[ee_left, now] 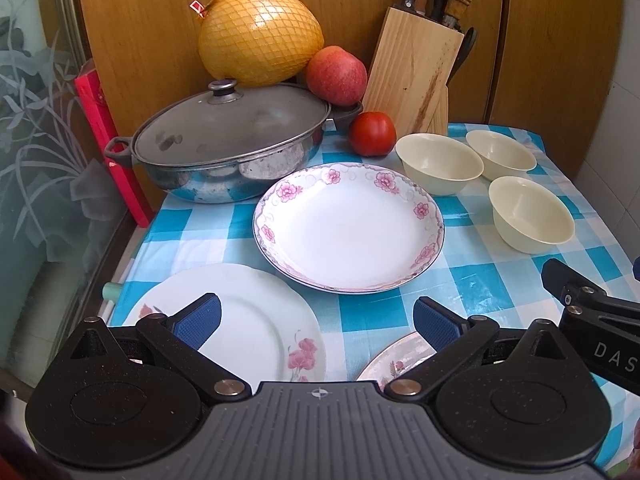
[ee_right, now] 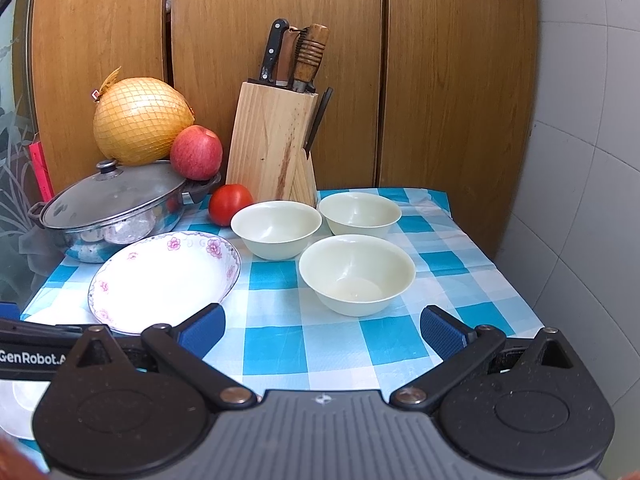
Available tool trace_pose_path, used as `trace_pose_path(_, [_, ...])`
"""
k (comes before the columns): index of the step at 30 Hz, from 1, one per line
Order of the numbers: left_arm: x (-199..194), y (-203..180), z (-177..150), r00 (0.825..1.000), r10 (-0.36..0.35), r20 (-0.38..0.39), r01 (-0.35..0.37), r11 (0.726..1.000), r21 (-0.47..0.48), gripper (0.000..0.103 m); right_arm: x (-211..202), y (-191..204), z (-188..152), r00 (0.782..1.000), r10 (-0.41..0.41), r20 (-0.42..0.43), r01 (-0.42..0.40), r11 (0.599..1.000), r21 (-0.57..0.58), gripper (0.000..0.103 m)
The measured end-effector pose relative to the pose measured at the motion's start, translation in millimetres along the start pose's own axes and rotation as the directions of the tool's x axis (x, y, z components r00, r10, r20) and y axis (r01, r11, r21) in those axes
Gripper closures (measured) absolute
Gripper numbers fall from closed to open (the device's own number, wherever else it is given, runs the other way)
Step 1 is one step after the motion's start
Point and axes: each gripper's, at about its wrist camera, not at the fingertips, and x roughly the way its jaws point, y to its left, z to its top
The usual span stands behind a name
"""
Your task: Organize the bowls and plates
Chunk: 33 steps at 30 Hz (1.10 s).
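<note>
Nearest the left wrist camera we see the left gripper (ee_left: pixel 316 322), its blue-padded fingers (ee_left: pixel 200 320) spread wide and holding nothing. It hovers above the near edge of the tabletop (ee_left: pixel 472 280), which is covered by a blue-and-white checked cloth. Under its left finger lies a white flat plate (ee_left: pixel 248 320) with pink flower prints; under its right finger we see the rim of a second, smaller patterned plate (ee_left: pixel 394 356), mostly hidden. Beyond both sits a deep plate with a pink floral border (ee_left: pixel 348 228), apart from the flat plate.

The right gripper (ee_right: pixel 322 326) is likewise spread and empty, hovering above bare cloth just in front of the nearest cream bowl (ee_right: pixel 356 274). Two further cream bowls stand behind it: the left rear bowl (ee_right: pixel 276 228) and the right rear bowl (ee_right: pixel 360 214). The three bowls form a close cluster, all upright and unstacked; we cannot tell whether they touch.

At the back left stands a lidded steel pot (ee_left: pixel 228 144). A netted pomelo (ee_left: pixel 260 36) and a red apple (ee_left: pixel 336 76) rest behind the pot's lid. A tomato (ee_left: pixel 372 134) lies on the cloth between the pot and the left rear bowl. A wooden knife block (ee_right: pixel 272 144) stands against the wooden panels behind the bowls.
</note>
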Motion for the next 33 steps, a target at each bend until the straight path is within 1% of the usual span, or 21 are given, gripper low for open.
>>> trace_pose_path(5, [1, -2, -2, 0.999, -0.026, -0.02, 0.026, 1.0, 0.004, 0.0, 1, -1, -1, 1.0, 0.002, -0.009, -0.002, 1.0, -0.003, 0.001])
trace_pose_path(13, [1, -3, -4, 0.999, -0.044, -0.03, 0.045, 0.999, 0.026, 0.0, 3, -5, -4, 0.999, 0.008, -0.031, -0.008, 1.0, -0.004, 0.001])
trace_pose_path(17, [4, 2, -1, 0.998, -0.055, -0.043, 0.055, 0.998, 0.008, 0.0, 4, -6, -5, 0.999, 0.022, -0.046, -0.022, 1.0, 0.0, 0.001])
trace_pose_path(21, [9, 5, 2, 0.998, -0.041, -0.05, 0.041, 0.999, 0.0, 0.0, 9, -4, -3, 0.997, 0.044, -0.058, -0.043, 0.999, 0.01, 0.001])
trace_pose_path(26, [16, 11, 10, 0.999, -0.022, -0.049, 0.021, 1.0, -0.015, 0.0, 27, 2, 6, 0.993, 0.068, -0.094, -0.066, 0.997, 0.029, 0.001])
trace_pose_path(33, [27, 13, 20, 0.998, -0.009, -0.06, 0.008, 1.0, -0.012, 0.0, 43, 13, 18, 0.993, 0.065, -0.094, -0.064, 0.998, 0.014, 0.001])
